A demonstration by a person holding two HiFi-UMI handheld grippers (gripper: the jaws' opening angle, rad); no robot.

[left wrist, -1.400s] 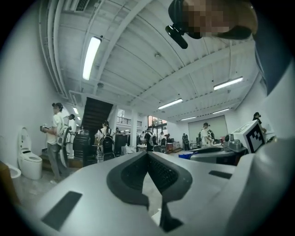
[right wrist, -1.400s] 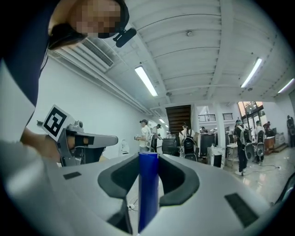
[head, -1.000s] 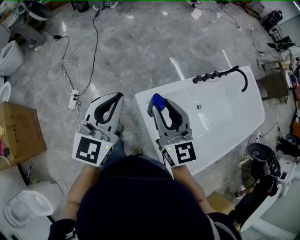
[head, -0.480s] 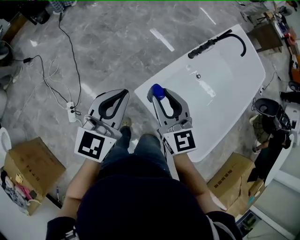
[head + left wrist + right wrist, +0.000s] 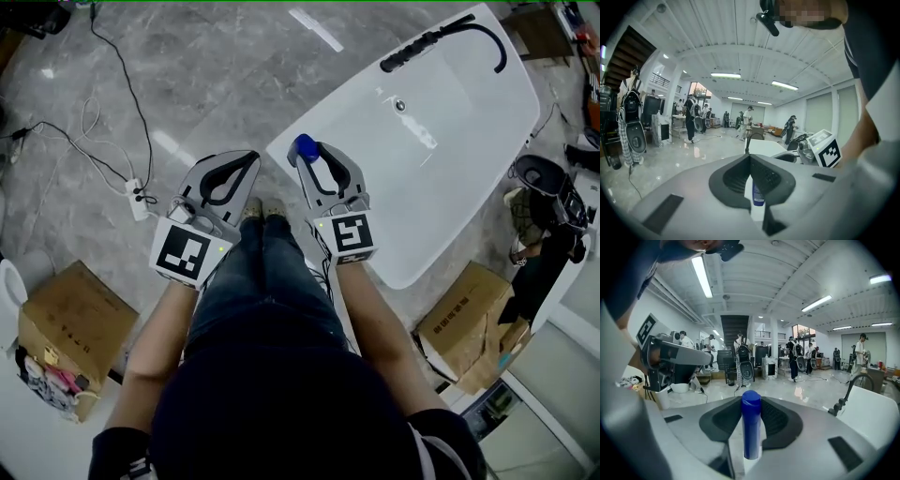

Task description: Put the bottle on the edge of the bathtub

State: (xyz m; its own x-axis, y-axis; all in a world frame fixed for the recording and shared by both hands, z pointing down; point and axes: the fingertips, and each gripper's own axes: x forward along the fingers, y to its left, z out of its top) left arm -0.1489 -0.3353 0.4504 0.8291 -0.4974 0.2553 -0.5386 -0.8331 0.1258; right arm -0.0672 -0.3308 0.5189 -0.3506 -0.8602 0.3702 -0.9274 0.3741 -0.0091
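My right gripper (image 5: 312,157) is shut on a blue bottle (image 5: 305,147), which stands upright between its jaws with its cap above them (image 5: 751,427). The bottle hangs over the near left corner of the white bathtub (image 5: 405,274). A black faucet (image 5: 441,37) curves over the tub's far end. The tub's rim (image 5: 876,416) shows at the right of the right gripper view. My left gripper (image 5: 242,161) is left of the tub, above the grey floor, with its jaw tips together and nothing in the loop. The left gripper view (image 5: 751,161) shows only a thin slit between them.
A power strip with cables (image 5: 137,199) lies on the floor at the left. Cardboard boxes sit at the lower left (image 5: 66,319) and beside the tub at the lower right (image 5: 464,323). Dark equipment (image 5: 553,187) stands right of the tub. Several people stand far off in the hall.
The person has stepped forward and turned, so the tub now lies higher and more slanted in view. Both grippers have moved up with the bottle still held in the right one.
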